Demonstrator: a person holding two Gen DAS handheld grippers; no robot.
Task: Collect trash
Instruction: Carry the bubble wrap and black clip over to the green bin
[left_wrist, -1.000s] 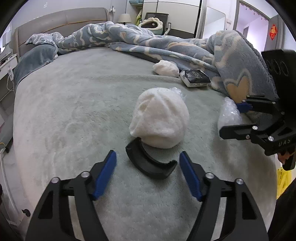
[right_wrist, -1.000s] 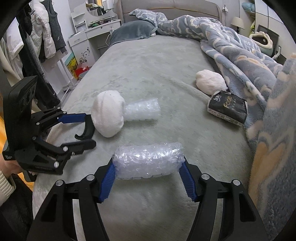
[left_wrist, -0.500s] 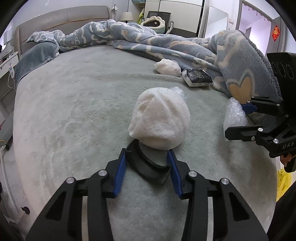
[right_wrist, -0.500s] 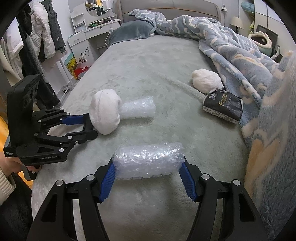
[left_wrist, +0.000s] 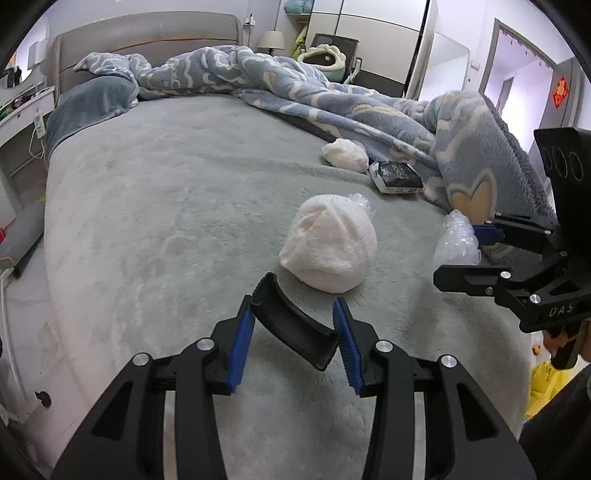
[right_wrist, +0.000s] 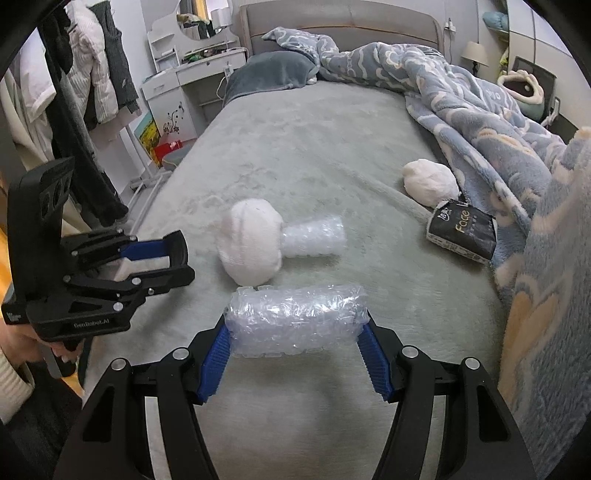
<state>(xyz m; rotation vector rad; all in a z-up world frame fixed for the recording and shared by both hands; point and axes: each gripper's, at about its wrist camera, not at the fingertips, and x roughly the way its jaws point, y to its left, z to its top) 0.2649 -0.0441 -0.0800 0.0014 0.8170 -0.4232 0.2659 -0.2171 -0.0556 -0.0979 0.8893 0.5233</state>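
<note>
My left gripper (left_wrist: 293, 334) is shut on a curved black plastic piece (left_wrist: 291, 323) and holds it just above the grey bed cover, in front of a white cloth ball (left_wrist: 330, 245). My right gripper (right_wrist: 297, 341) is shut on a roll of bubble wrap (right_wrist: 297, 319). A second bubble wrap roll (right_wrist: 314, 236) lies against the white cloth ball (right_wrist: 249, 243). A second white ball (right_wrist: 430, 181) and a black tissue pack (right_wrist: 461, 232) lie by the blanket. The left gripper (right_wrist: 159, 262) shows at the left of the right wrist view, the right gripper (left_wrist: 476, 254) at the right of the left wrist view.
A rumpled blue blanket (left_wrist: 369, 107) covers the far and right side of the bed (left_wrist: 166, 184). A dark pillow (right_wrist: 273, 74) lies at the headboard. A white dresser (right_wrist: 184, 96) and hanging coats (right_wrist: 88, 77) stand left of the bed.
My left gripper closed on the black curved piece and lifted it slightly back from the white cloth ball. My right gripper keeps holding the bubble wrap roll with little motion.
</note>
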